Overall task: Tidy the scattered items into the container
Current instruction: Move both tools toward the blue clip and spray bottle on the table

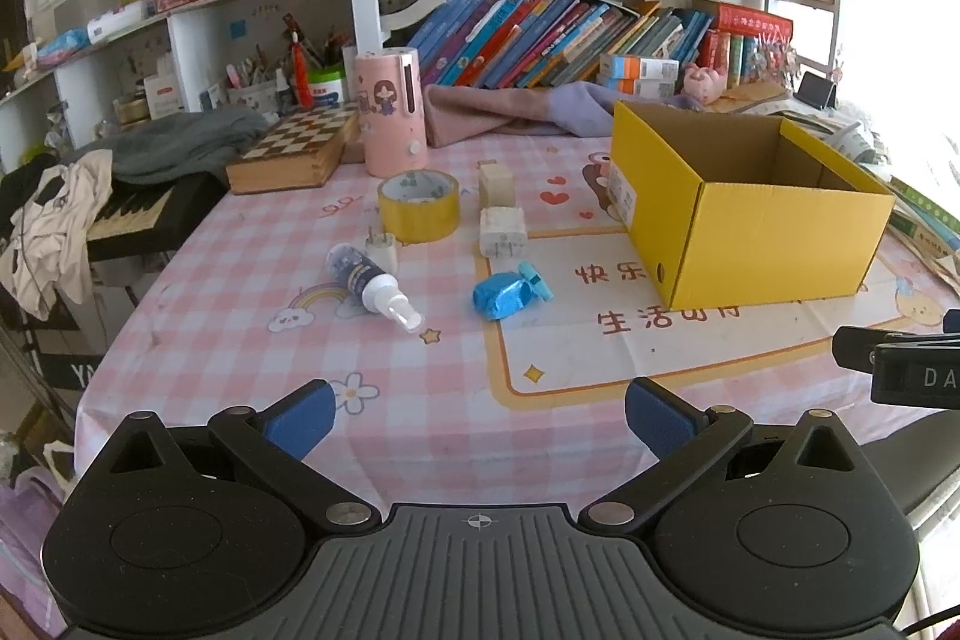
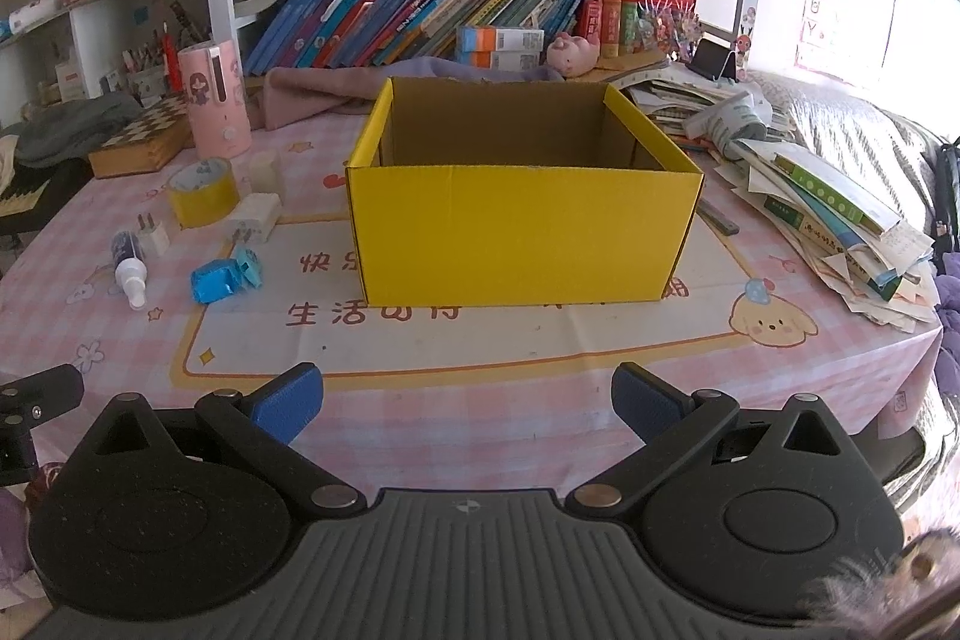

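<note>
- Left wrist view: left hand-held gripper (image 1: 477, 415) spread wide, nothing between the blue pads (image 1: 300, 421), hanging above the near edge of the worktop (image 1: 420, 436).
- Scattered ahead on the checked cloth: spray bottle (image 1: 369, 283) lying on its side, small plug (image 1: 383, 250) touching its far end, tape roll (image 1: 419, 206) flat behind, white charger (image 1: 502, 231) and pale block (image 1: 497, 184) further right, blue packet (image 1: 510, 293) nearest the box.
- Yellow box (image 1: 750, 214) open-topped, to the right of the clutter, well apart from the bottle.
- Likely first step: pick one item. Best to start with the blue packet or the bottle, both near and unobstructed; approach the bottle across its body, not along it, since round and apt to roll; close on the middle, not the clear cap.
- Tape roll probably easier by gripping one wall through the hole.
- Right wrist view: right hand-held gripper (image 2: 467, 403) likewise released and unloaded, facing the box (image 2: 522, 226) head-on.
- Shown only here: the box interior, with no items visible in the part that can be seen; the heap of books and papers (image 2: 840, 220) just beside its right wall.
- Shown better in the left view: gaps between the small items, hence finger room.
</note>
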`<control>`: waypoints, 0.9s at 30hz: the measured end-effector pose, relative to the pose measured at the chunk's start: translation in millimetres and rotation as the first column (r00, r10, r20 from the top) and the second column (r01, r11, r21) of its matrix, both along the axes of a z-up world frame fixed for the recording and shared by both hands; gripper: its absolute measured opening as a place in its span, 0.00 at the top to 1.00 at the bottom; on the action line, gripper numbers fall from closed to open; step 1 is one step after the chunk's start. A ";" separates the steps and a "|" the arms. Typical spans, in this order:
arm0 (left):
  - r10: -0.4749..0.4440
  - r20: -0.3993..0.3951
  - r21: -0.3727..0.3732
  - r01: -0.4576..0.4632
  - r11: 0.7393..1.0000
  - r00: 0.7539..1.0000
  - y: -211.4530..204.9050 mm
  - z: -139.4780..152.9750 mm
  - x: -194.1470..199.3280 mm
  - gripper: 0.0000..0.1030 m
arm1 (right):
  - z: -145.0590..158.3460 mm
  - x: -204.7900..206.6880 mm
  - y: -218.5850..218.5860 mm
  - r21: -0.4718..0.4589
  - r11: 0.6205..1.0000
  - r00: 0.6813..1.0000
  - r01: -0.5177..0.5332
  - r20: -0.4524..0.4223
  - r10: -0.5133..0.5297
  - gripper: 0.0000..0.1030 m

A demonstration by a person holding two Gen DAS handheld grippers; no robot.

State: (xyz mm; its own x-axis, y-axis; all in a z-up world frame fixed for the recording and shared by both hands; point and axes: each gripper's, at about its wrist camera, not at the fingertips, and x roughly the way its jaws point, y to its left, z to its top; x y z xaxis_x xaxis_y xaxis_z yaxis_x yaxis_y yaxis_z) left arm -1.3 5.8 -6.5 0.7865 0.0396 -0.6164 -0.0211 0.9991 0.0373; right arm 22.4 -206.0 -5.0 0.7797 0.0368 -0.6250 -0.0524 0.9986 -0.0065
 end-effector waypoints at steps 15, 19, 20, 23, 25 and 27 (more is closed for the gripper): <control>0.004 -0.021 0.002 -0.004 1.000 1.000 1.6 -0.9 2.2 0.00 | -1.8 1.6 6.5 -0.004 0.999 0.999 -0.049 -0.010 0.049 0.00; -0.007 -0.022 0.005 0.007 1.000 1.000 0.4 -0.7 2.6 0.00 | -0.6 0.6 7.5 -0.009 0.998 0.998 -0.057 -0.012 0.057 0.00; -0.010 -0.020 0.006 0.010 1.000 1.000 -0.5 -0.1 2.7 0.00 | -0.2 0.1 7.0 -0.006 0.998 0.998 -0.059 -0.011 0.059 0.00; -0.019 -0.013 0.012 0.020 1.000 1.000 -3.0 1.4 2.3 0.00 | 0.9 -1.3 5.8 0.001 0.998 0.998 -0.062 -0.005 0.062 0.00; -0.022 -0.010 0.017 0.022 1.000 1.000 -4.5 2.0 2.2 0.00 | 1.3 -1.4 5.5 0.006 0.998 0.998 -0.067 -0.006 0.067 0.00; -0.025 -0.012 0.018 0.025 1.000 1.000 -5.1 2.1 2.1 0.00 | 1.1 -0.8 6.0 0.010 0.997 0.997 -0.075 -0.015 0.076 0.00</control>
